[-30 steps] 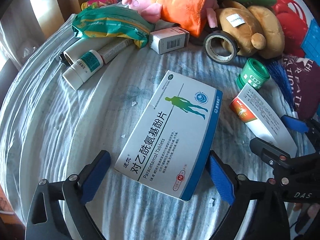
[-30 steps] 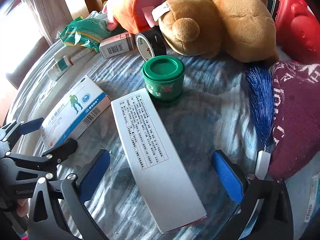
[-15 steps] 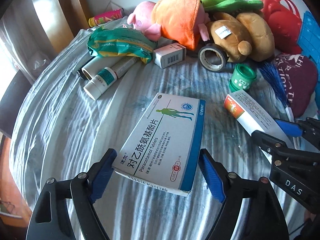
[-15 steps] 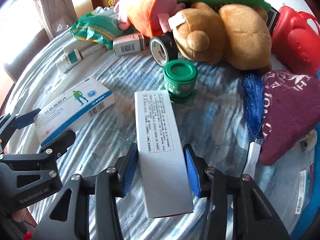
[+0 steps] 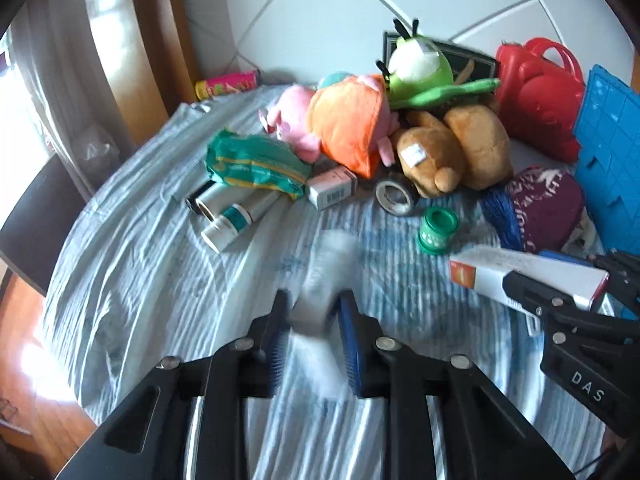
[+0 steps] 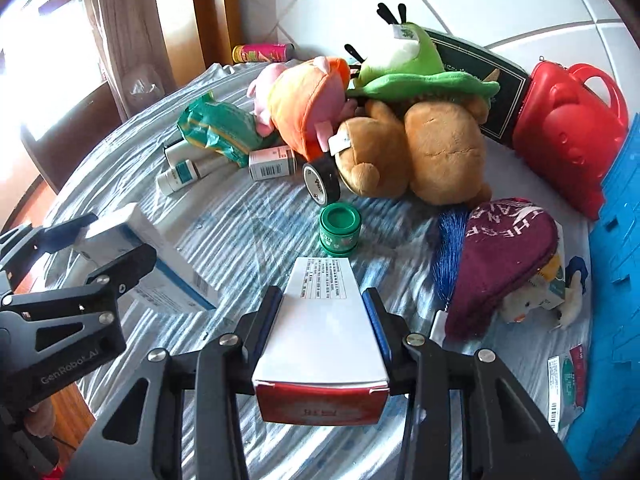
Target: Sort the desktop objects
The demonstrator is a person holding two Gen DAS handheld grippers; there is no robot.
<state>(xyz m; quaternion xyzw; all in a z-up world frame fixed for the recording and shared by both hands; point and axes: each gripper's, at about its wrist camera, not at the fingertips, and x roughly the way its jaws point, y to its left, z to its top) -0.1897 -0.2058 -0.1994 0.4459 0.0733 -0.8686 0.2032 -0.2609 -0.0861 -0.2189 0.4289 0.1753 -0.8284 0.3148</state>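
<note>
In the left wrist view my left gripper [image 5: 316,300] has a blurred white and blue paracetamol box [image 5: 332,256] edge-on between its blue pads, off the striped cloth; its jaws are closing on the box. The right wrist view shows the same left gripper [image 6: 104,240] at the left, gripping that paracetamol box [image 6: 168,280]. My right gripper [image 6: 322,300] has a long white box with a red end [image 6: 324,332] pressed between its pads, jaws still closing slightly. That right gripper [image 5: 560,276] and its box [image 5: 484,270] also appear at the right of the left wrist view.
On the cloth-covered table [image 6: 248,232] sit a green jar [image 6: 340,230], a tape roll [image 6: 320,182], a small box [image 6: 272,164], tubes [image 6: 180,172] and a green packet [image 6: 216,128]. Plush toys [image 6: 432,152] are piled behind. A maroon pouch [image 6: 508,256], red case [image 6: 572,132] and blue crate [image 6: 616,240] stand right.
Both grippers closed on their boxes and rose, lifting them off the cloth. The paracetamol box, flat on the table before, now stands edge-on between the left pads.
</note>
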